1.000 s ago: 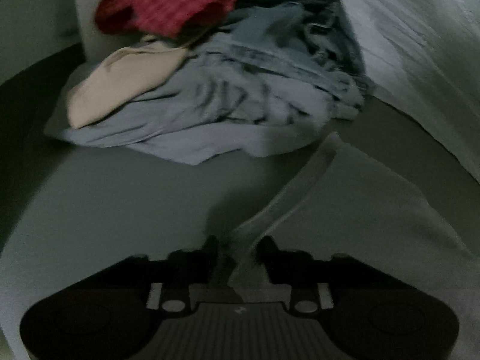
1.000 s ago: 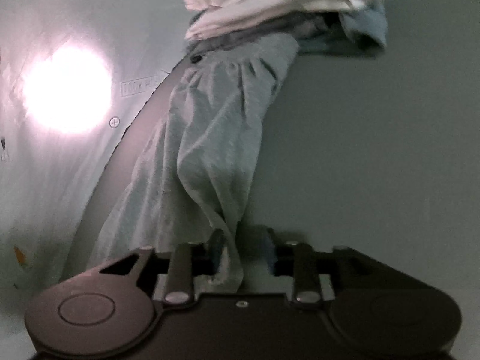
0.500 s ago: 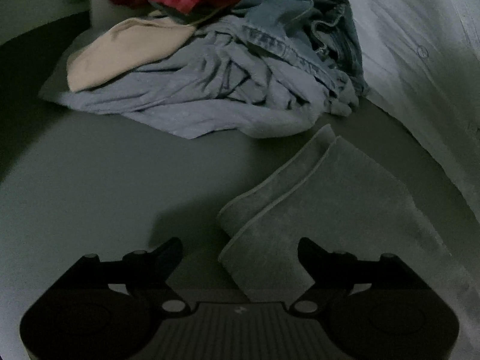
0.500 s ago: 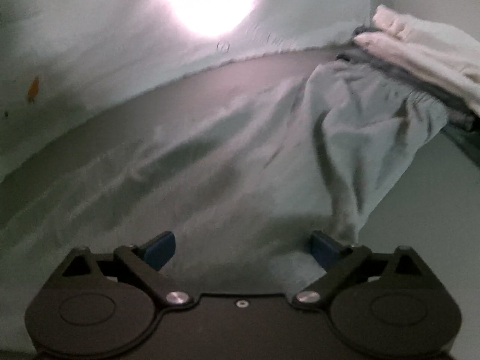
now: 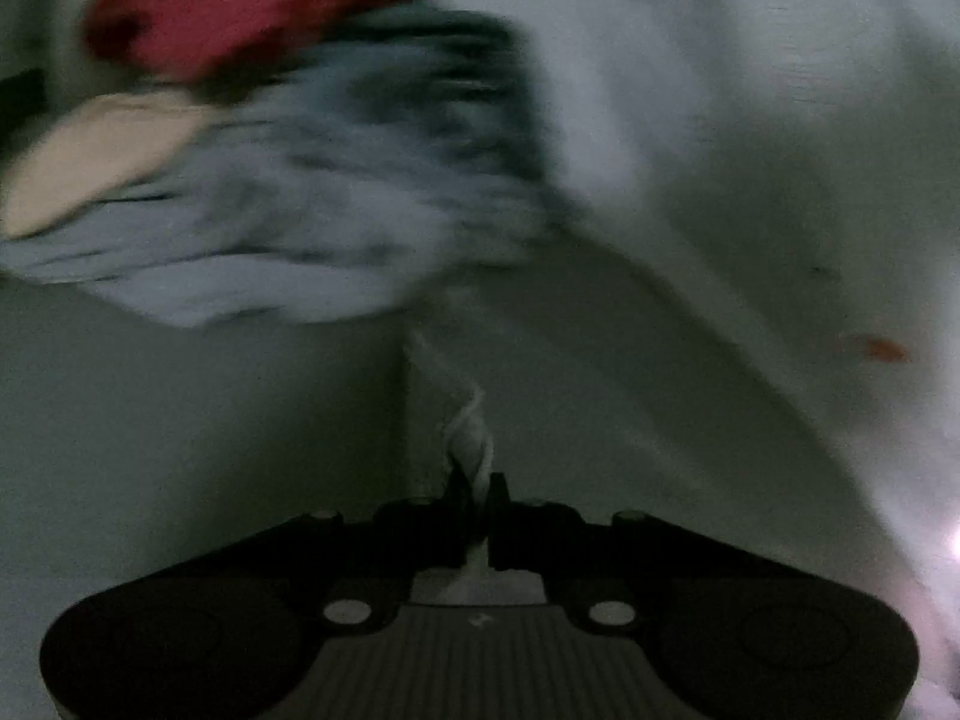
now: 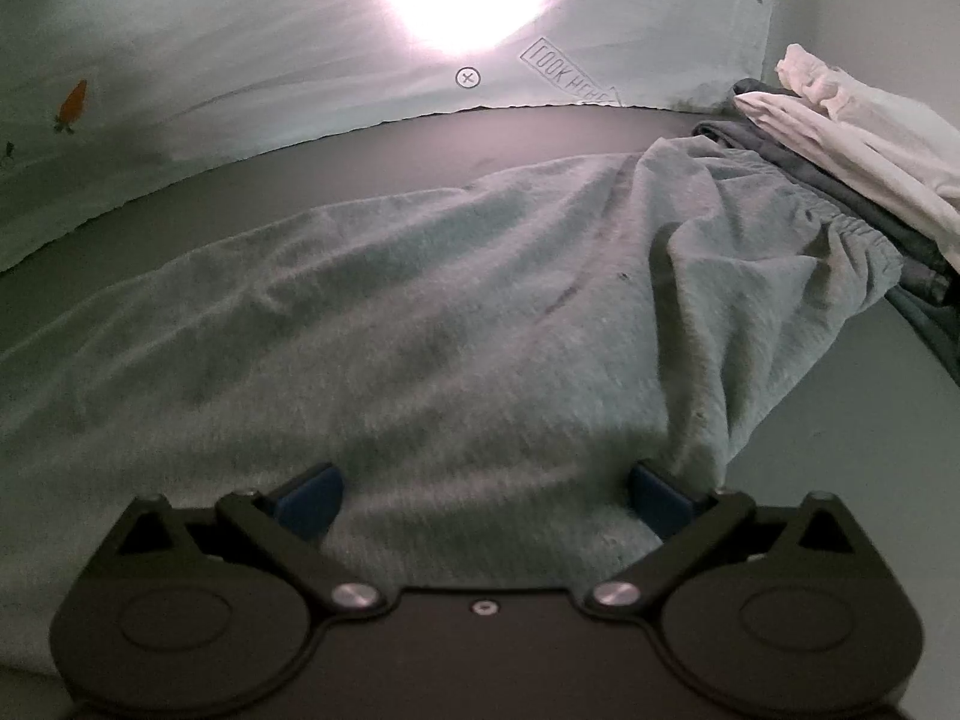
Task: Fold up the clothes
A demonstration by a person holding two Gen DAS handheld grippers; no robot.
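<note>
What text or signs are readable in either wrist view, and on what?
"LOOK HERE" in a boxed outline, its first letter unclear, printed on the pale sheet behind the grey garment, right wrist view.
Circled x mark, same sheet, left of that box.
Small carrot pictures on the sheet, no lettering.
Left wrist view: blurred, no text readable.
</note>
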